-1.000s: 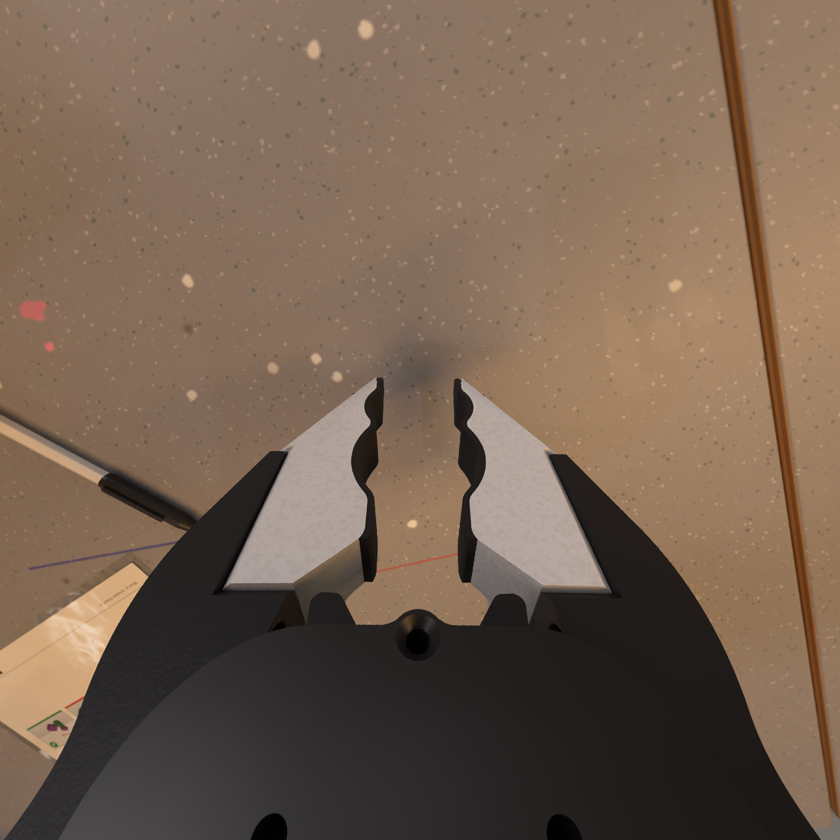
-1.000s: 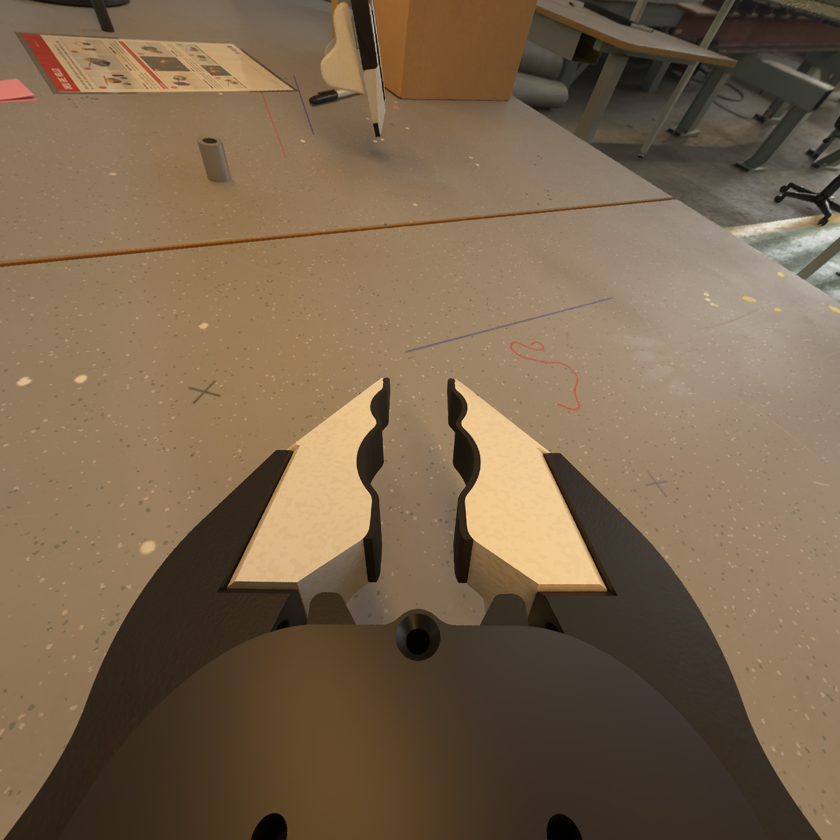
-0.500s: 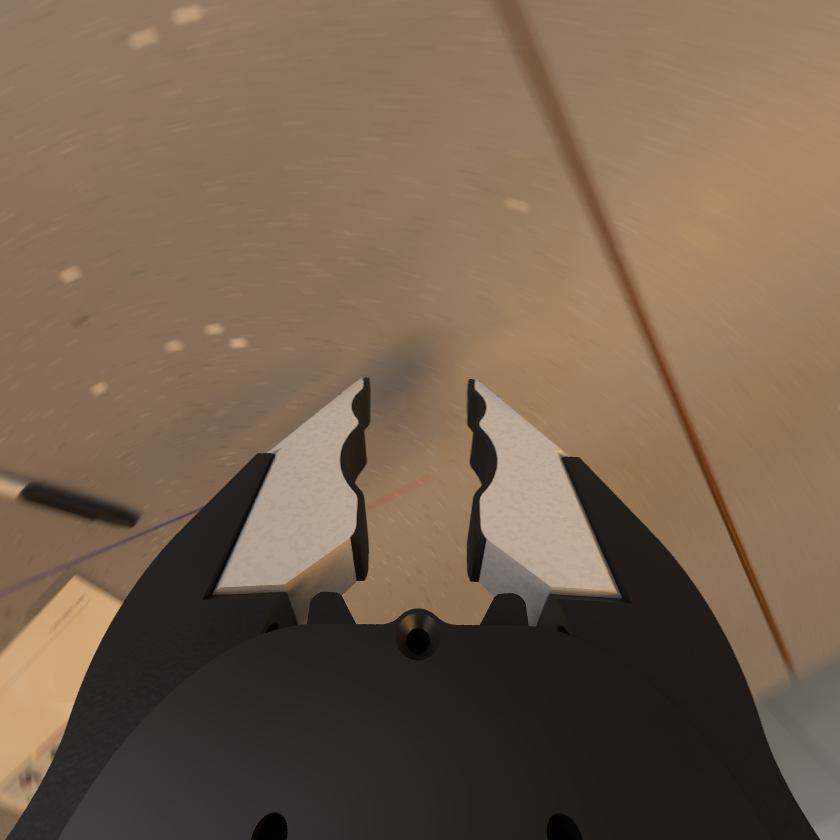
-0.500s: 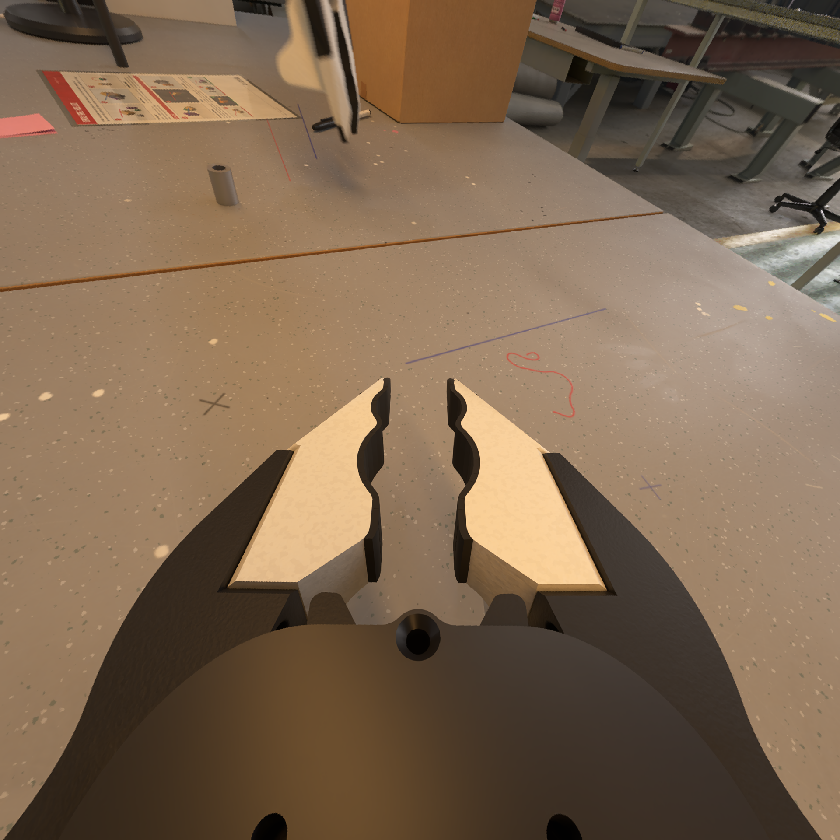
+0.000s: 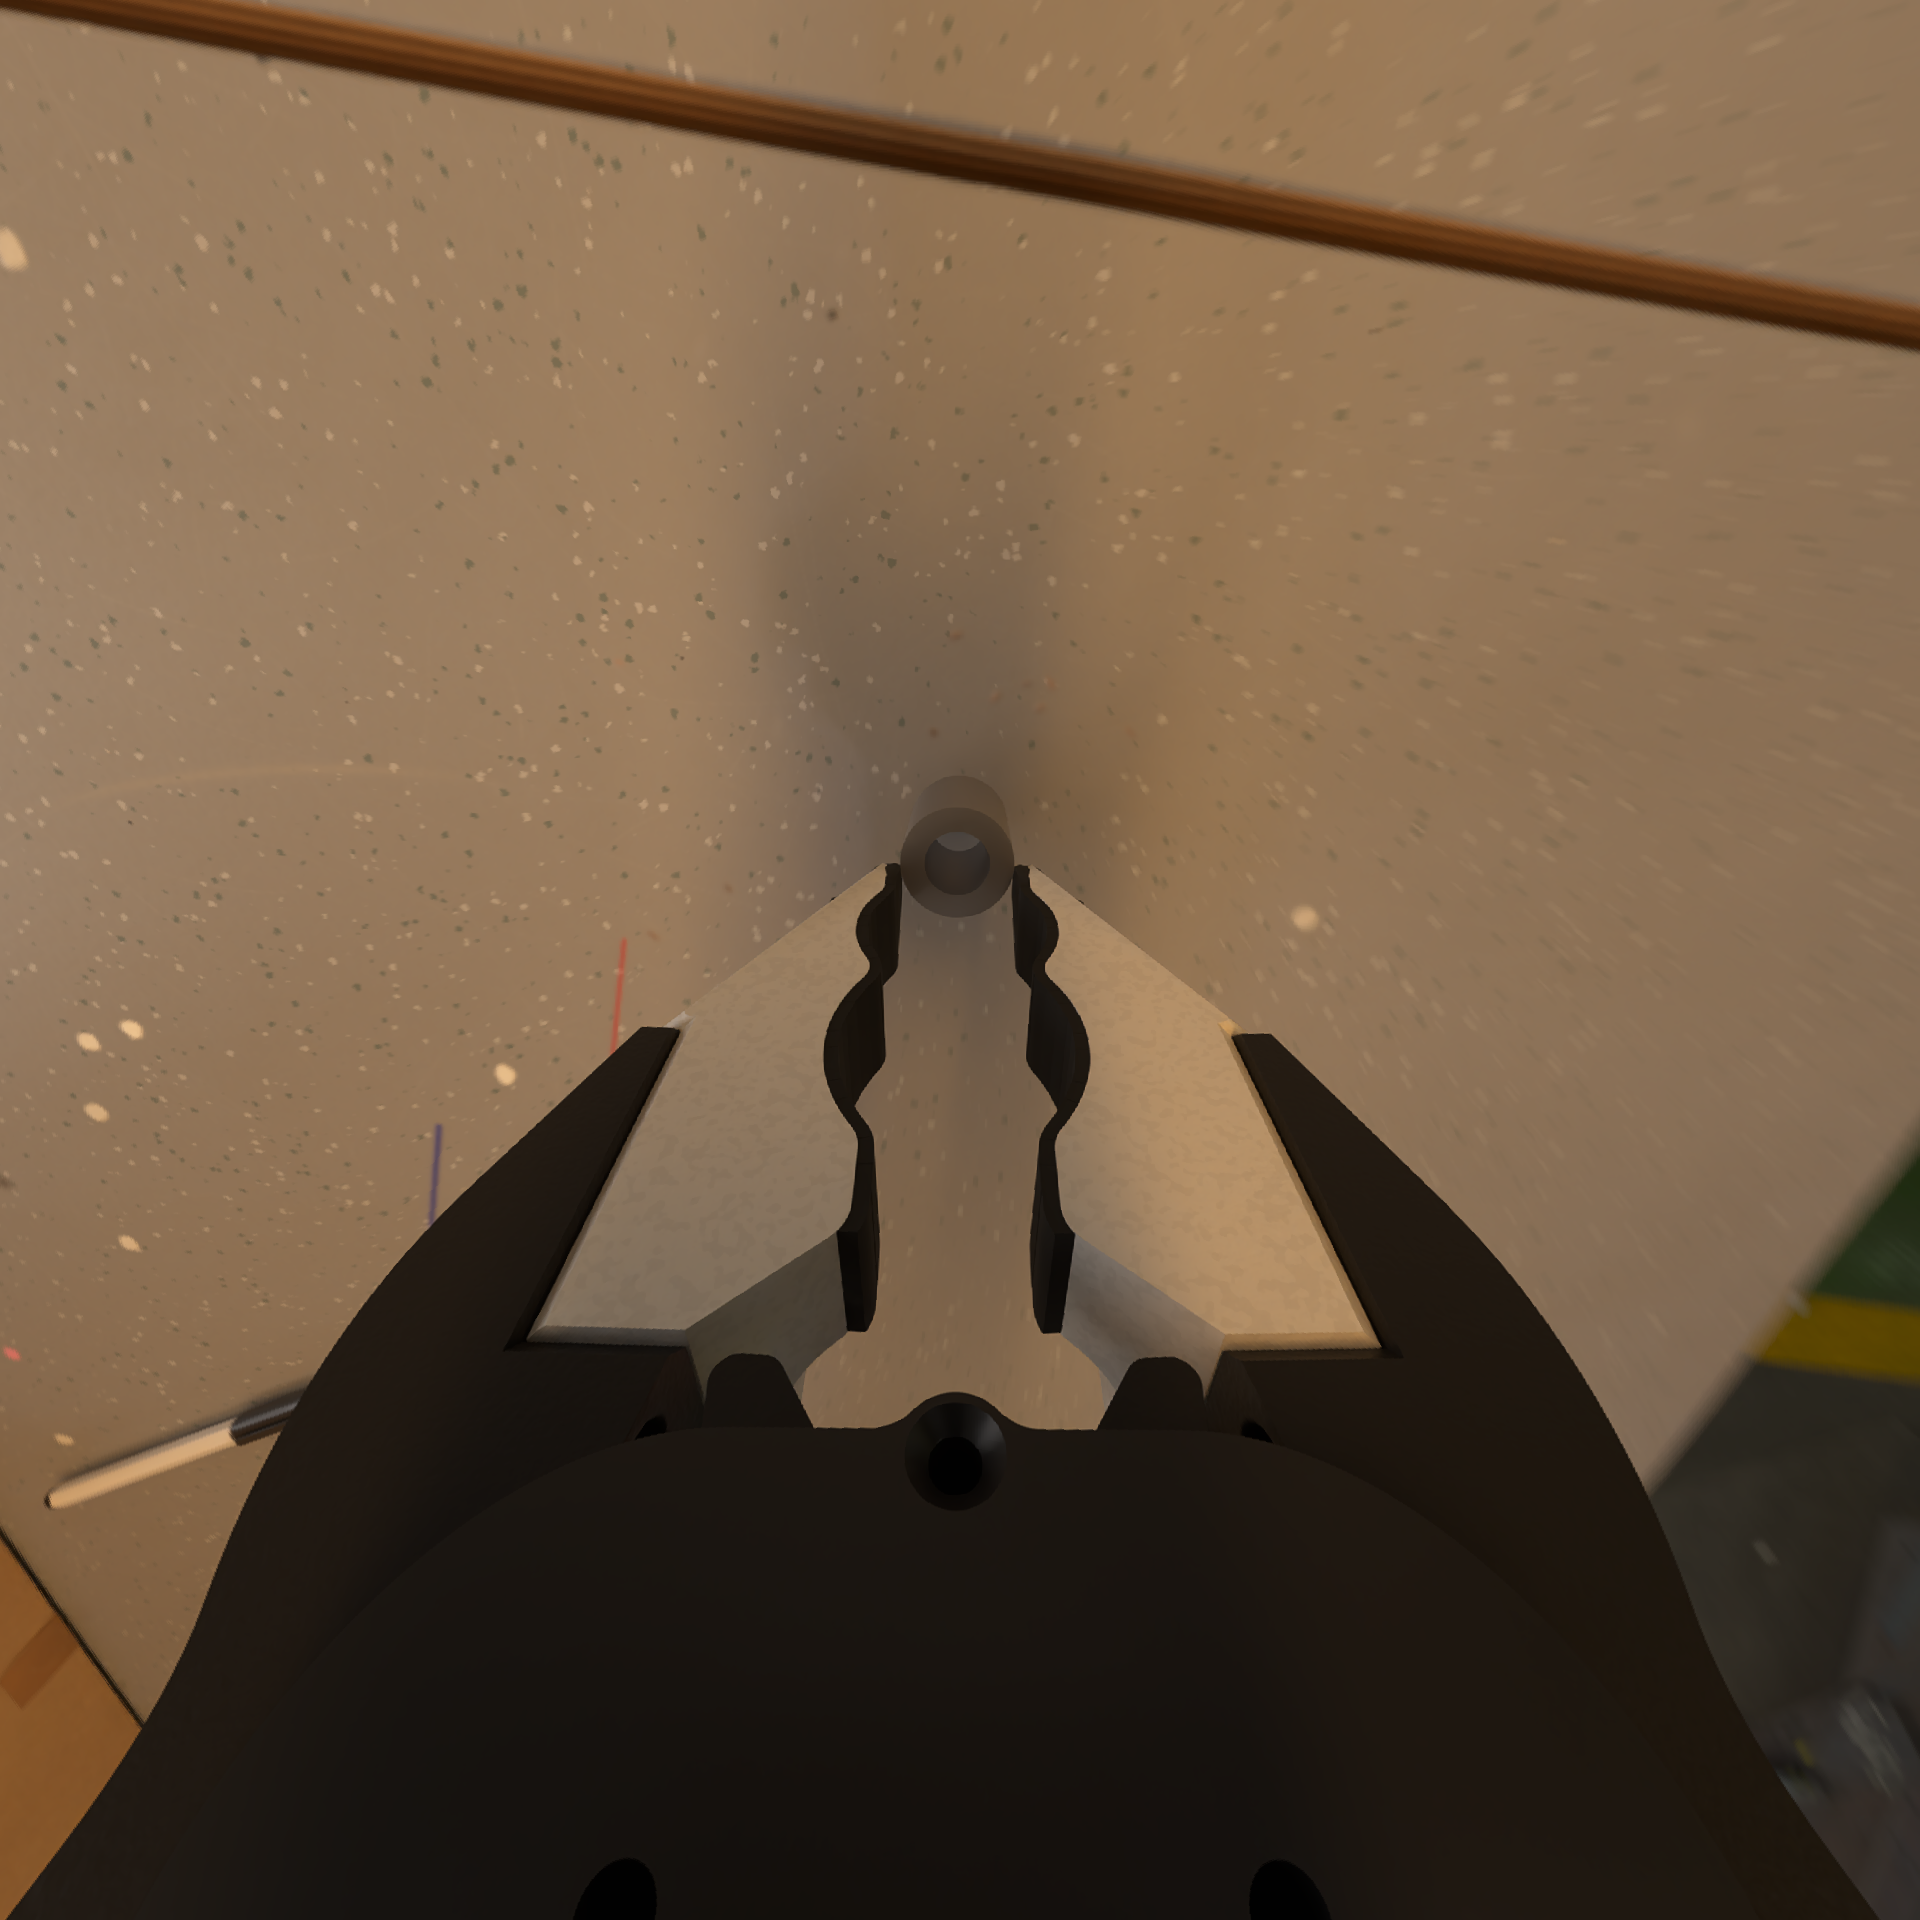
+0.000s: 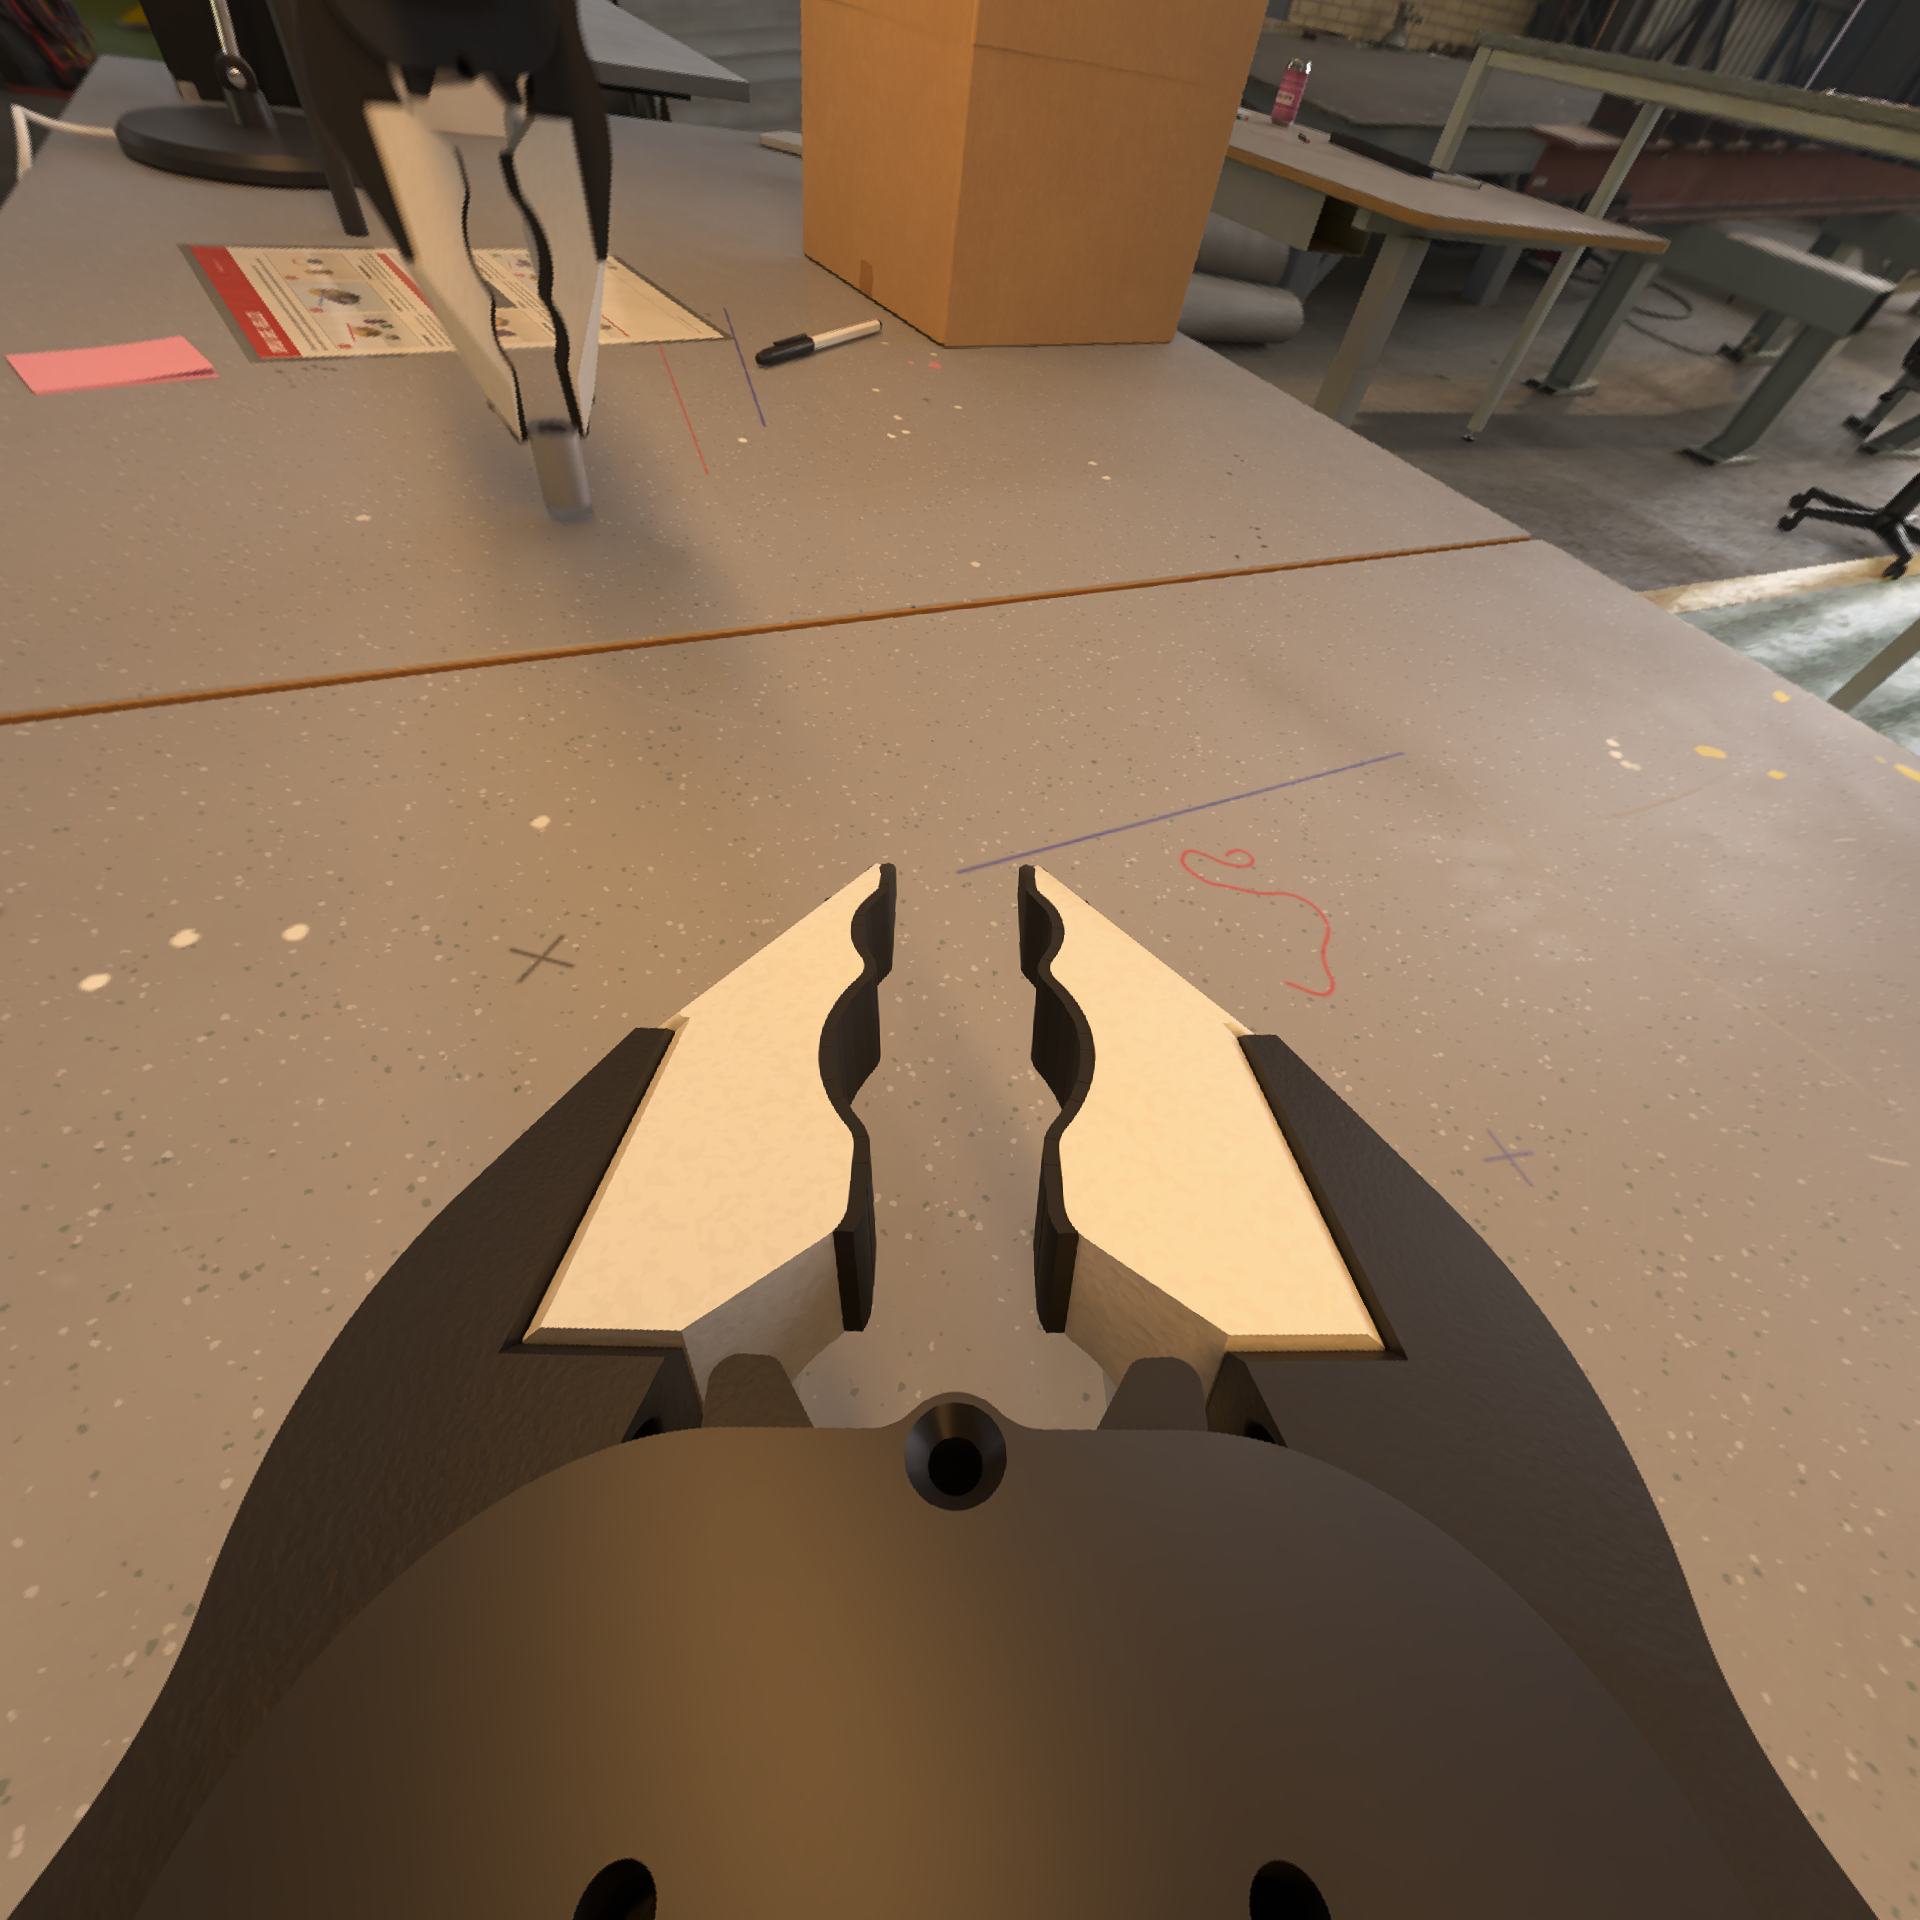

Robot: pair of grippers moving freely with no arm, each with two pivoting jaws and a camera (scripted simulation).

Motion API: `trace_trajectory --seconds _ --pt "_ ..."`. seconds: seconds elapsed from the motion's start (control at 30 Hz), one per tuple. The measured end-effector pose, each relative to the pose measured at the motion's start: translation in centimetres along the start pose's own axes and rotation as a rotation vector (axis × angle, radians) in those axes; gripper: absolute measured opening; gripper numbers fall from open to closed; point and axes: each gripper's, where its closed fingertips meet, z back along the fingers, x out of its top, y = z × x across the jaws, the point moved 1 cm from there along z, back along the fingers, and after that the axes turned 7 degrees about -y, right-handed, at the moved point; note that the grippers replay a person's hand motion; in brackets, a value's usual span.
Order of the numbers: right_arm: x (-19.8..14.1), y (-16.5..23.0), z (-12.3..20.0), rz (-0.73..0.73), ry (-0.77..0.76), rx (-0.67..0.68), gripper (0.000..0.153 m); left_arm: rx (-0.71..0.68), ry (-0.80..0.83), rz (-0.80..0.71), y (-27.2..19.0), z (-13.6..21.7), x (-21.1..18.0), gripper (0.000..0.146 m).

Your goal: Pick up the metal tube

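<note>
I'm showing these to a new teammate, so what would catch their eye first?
First, the left tool at far left, pointing down with its tips around the top of the upright metal tube. Next, the tall cardboard box behind it, then the right tool, open over bare table in the foreground.

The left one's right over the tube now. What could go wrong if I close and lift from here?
1. The left hand-held gripper has only its fingertips flanking the top rim of the upright metal tube. A grip that shallow may slip on lifting; going lower first seems safer.
2. The tube stands on end on the table, so uneven finger contact could tip it over.
3. The view is motion-blurred; closing before settling risks missing.
</note>
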Motion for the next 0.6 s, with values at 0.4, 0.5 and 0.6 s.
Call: trace_trajectory --seconds 0.4,0.5,0.6 --pt "0.3 0.4 0.2 0.069 0.005 -0.01 0.023 -0.323 0.007 0.104 3.2 12.1 5.6 0.021" --pt "0.2 0.7 0.1 0.073 0.015 0.003 0.023 -0.29 0.024 0.077 2.6 10.6 5.3 0.021" --pt "0.1 1.0 0.1 0.086 0.018 0.009 0.023 -0.189 0.006 0.041 2.0 7.8 5.2 0.021"
